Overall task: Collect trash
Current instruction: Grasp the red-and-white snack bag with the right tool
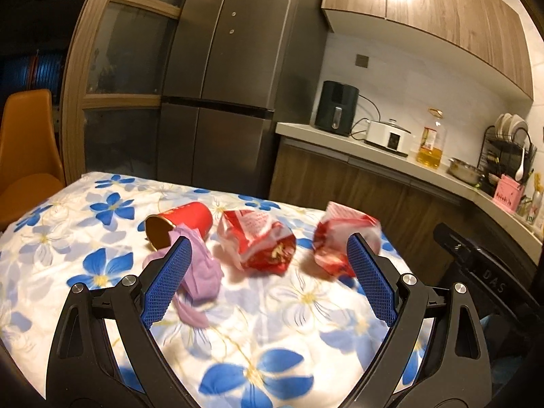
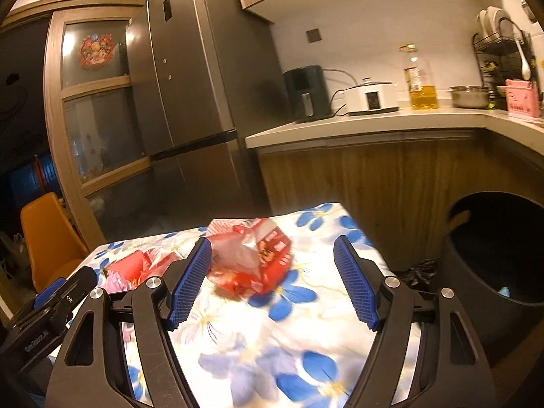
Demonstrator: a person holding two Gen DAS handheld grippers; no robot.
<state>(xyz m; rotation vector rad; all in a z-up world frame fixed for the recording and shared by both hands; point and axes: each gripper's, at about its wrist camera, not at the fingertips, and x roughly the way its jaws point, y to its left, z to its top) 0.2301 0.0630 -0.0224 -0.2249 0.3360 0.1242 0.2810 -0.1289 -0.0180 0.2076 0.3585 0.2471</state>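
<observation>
Both claws spread, empty: left claw, right claw. On table: can at 11 o'clock, wrapper at 12, bag at 1.

Left hand-held gripper: jaws spread wide, nothing between the blue ribbed pads, pads clear of any contact. It points forward and slightly downward, black linkage arms splayed to either side.

Right hand-held gripper: jaws likewise wide apart and empty, angled slightly downward. In the right wrist view the left unit's black body shows at the near left edge, so the two sit side by side.
</observation>
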